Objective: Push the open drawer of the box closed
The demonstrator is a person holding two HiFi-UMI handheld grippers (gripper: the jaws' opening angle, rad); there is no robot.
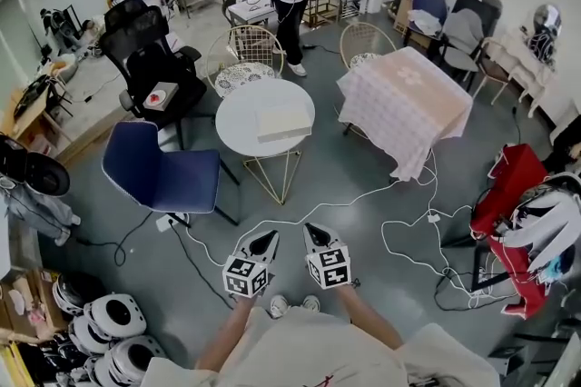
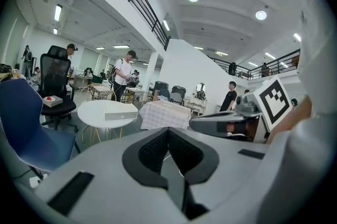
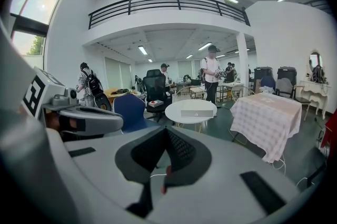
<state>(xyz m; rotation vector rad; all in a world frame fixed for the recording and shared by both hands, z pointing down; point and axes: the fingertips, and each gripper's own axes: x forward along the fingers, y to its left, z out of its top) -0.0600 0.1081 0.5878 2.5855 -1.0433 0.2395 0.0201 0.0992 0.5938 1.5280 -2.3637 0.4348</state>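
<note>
your left gripper [image 1: 268, 238] and right gripper [image 1: 313, 232] hang near you, jaws together on nothing. the box [image 1: 283, 122] lies on the far round table [image 1: 238, 114], well apart. its drawer is too small to read: either open and awaiting an approach, or already flush.

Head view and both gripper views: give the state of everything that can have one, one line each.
left gripper: jaws together, empty.
right gripper: jaws together, empty.
box: lying on the round table; drawer too far off to tell.
square table: cloth-draped.
</note>
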